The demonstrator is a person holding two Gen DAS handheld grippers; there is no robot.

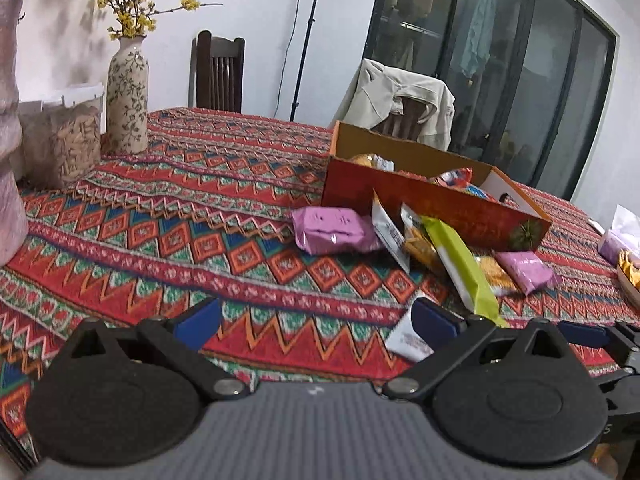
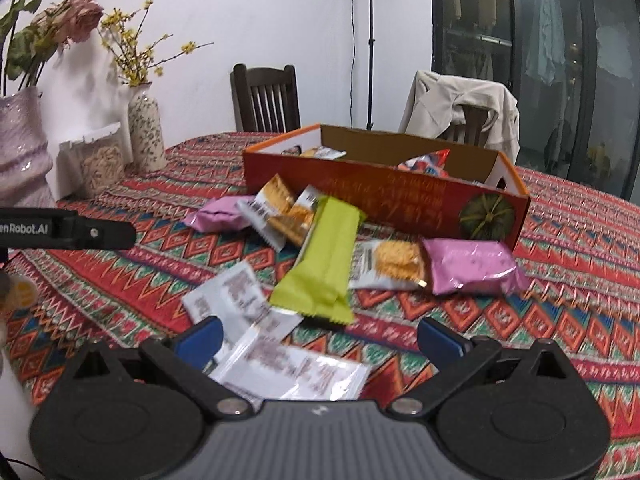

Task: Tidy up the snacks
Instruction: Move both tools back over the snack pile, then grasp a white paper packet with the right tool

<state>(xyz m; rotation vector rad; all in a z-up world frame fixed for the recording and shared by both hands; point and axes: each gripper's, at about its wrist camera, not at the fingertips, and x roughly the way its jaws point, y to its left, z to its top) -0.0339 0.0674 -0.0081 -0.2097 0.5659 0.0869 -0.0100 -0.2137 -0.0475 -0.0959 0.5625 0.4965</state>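
Note:
An open red-orange cardboard box (image 1: pixel 436 204) (image 2: pixel 384 196) sits on the patterned tablecloth and holds several snack packets. In front of it lie loose snacks: a green bar (image 2: pixel 324 264) (image 1: pixel 460 268), two pink packets (image 2: pixel 472 266) (image 2: pixel 218 214) (image 1: pixel 332 230), cracker packets (image 2: pixel 396 264) (image 2: pixel 280 208) and white packets (image 2: pixel 244 300) (image 2: pixel 292 372). My right gripper (image 2: pixel 318 340) is open, low over the white packets, which lie between its blue fingers. My left gripper (image 1: pixel 316 320) is open and empty above bare cloth, left of the snack pile.
Two vases with flowers (image 1: pixel 128 96) (image 2: pixel 20 148) and a clear jar of seeds (image 1: pixel 68 136) stand at the table's left. Two chairs (image 2: pixel 266 98) stand behind, one draped with a jacket (image 2: pixel 460 108). A tissue pack (image 1: pixel 620 236) lies far right.

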